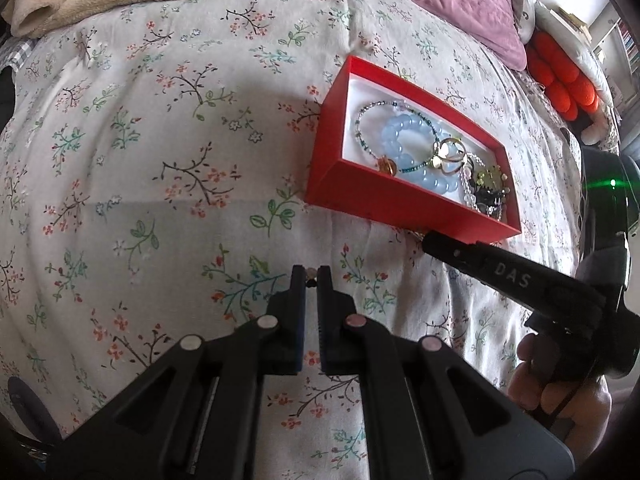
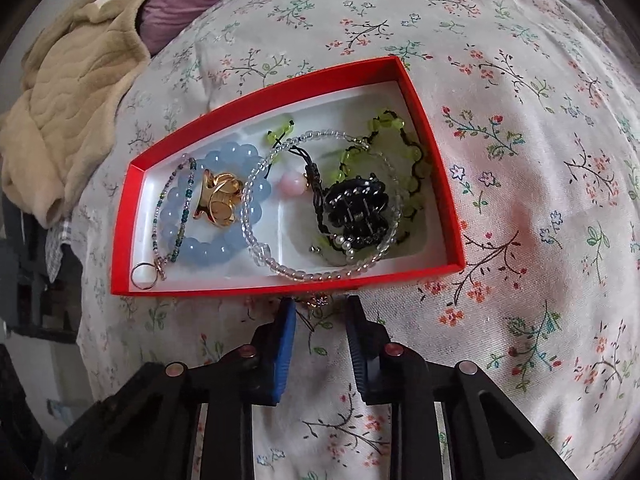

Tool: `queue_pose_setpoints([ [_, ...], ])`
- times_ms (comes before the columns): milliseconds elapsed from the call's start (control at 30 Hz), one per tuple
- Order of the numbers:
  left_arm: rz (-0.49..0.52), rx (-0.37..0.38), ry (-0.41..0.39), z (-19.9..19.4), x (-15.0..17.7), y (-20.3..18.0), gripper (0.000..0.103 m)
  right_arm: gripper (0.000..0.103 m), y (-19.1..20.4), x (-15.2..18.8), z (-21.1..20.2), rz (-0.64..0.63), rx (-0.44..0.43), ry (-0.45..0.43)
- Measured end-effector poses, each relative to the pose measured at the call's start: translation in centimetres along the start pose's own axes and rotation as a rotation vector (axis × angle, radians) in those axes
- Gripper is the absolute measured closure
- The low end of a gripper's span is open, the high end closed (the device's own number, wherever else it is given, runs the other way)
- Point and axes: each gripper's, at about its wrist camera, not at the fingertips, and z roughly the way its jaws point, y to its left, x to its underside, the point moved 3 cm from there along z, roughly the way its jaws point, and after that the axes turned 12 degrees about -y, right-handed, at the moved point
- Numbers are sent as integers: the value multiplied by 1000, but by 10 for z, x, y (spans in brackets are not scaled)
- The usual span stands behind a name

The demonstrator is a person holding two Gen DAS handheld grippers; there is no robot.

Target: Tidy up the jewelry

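The left gripper (image 1: 311,276) is pinched nearly shut on a tiny earring (image 1: 311,271), low over the floral bedspread (image 1: 140,160), with the red box (image 1: 404,204) at its two o'clock. The piece is so small that a slight slackening would drop it into the fabric's pattern. The right gripper (image 2: 320,304) stands spread at the box's near wall, six o'clock from the clear bead bracelet (image 2: 320,276) (something small, possibly a charm (image 2: 318,300), lies between its tips); closing there could nudge the light box.
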Motion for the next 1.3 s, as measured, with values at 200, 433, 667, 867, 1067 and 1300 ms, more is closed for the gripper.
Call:
queue_pose_setpoints([
  [200,3,-5,11,4,3,1,97,92,5,3,2,-34,59,-30],
  [433,4,-2,7,2,3,0,97,97,5,4,0,-74,58,-34],
  [667,15,12,4,-4,4,-1,97,98,-1,8,-11,-88,10,-6],
  [867,20,31,2,-9,5,-5,97,98,-9,7,-31,-80,-55,6],
  [1067,18,56,-22,-21,3,-10,97,98,-19,1,-54,-56,-107,-8],
  [1300,2,86,-56,-35,-3,-12,97,97,-20,-5,-71,-47,-131,-25],
])
